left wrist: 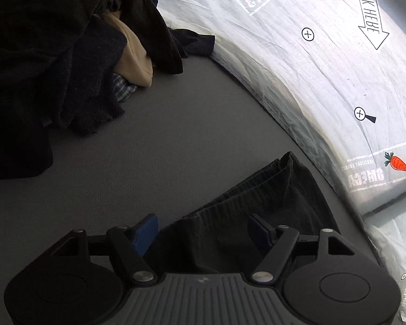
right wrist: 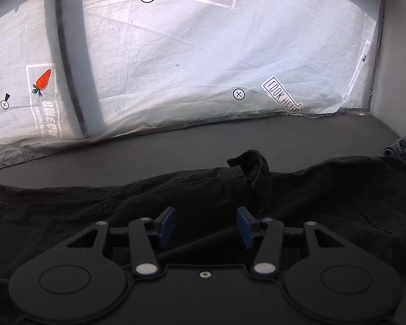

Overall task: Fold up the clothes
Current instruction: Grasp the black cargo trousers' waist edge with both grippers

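Trousers (right wrist: 203,197), one black pair, lie flat on the grey table (right wrist: 176,149) right under both of your tools. Your right gripper (right wrist: 206,223) hovers over the middle of them with its two blue pads (right wrist: 167,223) spread apart and nothing between them. Your left gripper (left wrist: 203,230) sits over one end of the same pair, where the elastic waistband (left wrist: 246,189) shows, and its two pads are likewise spread wide and empty.

Just past your right gripper, one small flap of the black cloth (right wrist: 254,170) stands up from the rest. At the right edge, one bit of blue denim (right wrist: 403,146) peeks in beyond the trousers.

Farther off on your left side is one heap of clothes (left wrist: 67,54), mostly dark, with one tan piece (left wrist: 134,54) and one checked piece (left wrist: 123,89) showing.

Along the far edge hangs one white printed sheet (right wrist: 203,54); you can count one orange carrot (right wrist: 43,79) on it in each view.
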Demonstrator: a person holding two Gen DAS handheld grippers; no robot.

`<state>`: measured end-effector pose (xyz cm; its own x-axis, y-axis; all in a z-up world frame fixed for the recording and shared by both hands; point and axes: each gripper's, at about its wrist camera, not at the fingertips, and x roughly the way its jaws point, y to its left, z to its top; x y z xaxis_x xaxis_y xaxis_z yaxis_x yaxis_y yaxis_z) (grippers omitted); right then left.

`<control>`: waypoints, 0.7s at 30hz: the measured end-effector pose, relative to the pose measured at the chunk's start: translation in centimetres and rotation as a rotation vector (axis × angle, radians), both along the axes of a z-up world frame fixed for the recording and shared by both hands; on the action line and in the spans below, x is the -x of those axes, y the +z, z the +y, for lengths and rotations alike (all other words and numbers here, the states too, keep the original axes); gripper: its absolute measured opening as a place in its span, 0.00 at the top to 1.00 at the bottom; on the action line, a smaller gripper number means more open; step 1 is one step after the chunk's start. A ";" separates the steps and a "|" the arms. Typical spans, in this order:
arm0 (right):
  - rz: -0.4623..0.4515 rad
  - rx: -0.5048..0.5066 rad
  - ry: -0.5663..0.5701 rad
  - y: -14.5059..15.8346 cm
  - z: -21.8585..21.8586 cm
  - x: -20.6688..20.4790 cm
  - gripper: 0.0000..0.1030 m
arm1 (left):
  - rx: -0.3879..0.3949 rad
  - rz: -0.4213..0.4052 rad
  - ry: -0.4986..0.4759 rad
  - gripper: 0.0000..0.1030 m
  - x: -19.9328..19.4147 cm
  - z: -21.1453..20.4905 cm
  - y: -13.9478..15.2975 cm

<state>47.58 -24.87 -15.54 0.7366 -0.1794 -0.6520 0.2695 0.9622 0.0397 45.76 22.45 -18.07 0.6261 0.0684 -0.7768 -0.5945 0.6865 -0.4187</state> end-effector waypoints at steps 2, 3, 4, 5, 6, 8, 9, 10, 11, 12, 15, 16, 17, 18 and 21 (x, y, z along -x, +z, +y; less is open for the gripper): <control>0.010 -0.034 0.068 -0.6 2.0 -0.1 0.97 | 0.043 0.020 0.044 0.27 2.2 0.4 -0.8; 0.011 -0.026 0.115 -0.9 3.5 -0.4 0.97 | 0.067 0.024 0.054 0.27 2.7 0.4 -1.3; 0.013 -0.021 0.154 -1.2 4.7 -0.6 0.97 | 0.092 0.033 0.060 0.27 3.1 0.4 -1.8; 0.021 -0.024 0.188 -1.4 5.8 -0.7 0.97 | 0.113 0.039 0.065 0.26 3.4 0.3 -2.2; 0.030 -0.031 0.219 -1.6 6.8 -1.0 0.97 | 0.108 0.030 0.066 0.24 3.5 0.2 -2.3; 0.057 -0.042 0.272 -2.5 8.7 -1.2 0.97 | 0.091 0.010 0.062 0.19 3.3 -0.2 -2.4; 0.075 -0.045 0.295 -2.9 9.5 -1.3 0.97 | 0.088 0.010 0.062 0.16 2.8 -0.4 -2.4; 0.092 -0.048 0.319 -3.4 10.4 -1.4 0.97 | 0.094 -0.003 0.058 0.15 2.5 -0.5 -2.4; 0.107 -0.057 0.341 -3.9 11.1 -1.3 0.97 | 0.103 -0.015 0.052 0.15 2.1 -0.7 -2.4; 0.121 -0.068 0.363 -4.4 11.8 -1.1 0.97 | 0.124 -0.024 0.040 0.15 1.8 -0.8 -2.6; 0.121 -0.098 0.370 -5.7 12.7 -0.4 0.96 | 0.109 -0.022 0.026 0.15 0.9 -1.7 -2.5; 0.110 -0.088 0.377 -5.8 12.8 -0.2 0.96 | 0.084 -0.012 0.017 0.16 0.5 -2.2 -2.5; 0.102 -0.075 0.387 -5.8 12.9 0.0 0.97 | 0.066 -0.008 0.016 0.16 0.4 -2.6 -2.4; 0.100 -0.062 0.400 -5.8 13.0 0.0 0.97 | 0.045 -0.003 0.018 0.18 0.3 -3.0 -2.4; 0.112 -0.095 0.385 -5.5 12.7 -0.5 0.97 | -0.023 0.031 0.039 0.50 0.0 -3.6 -2.3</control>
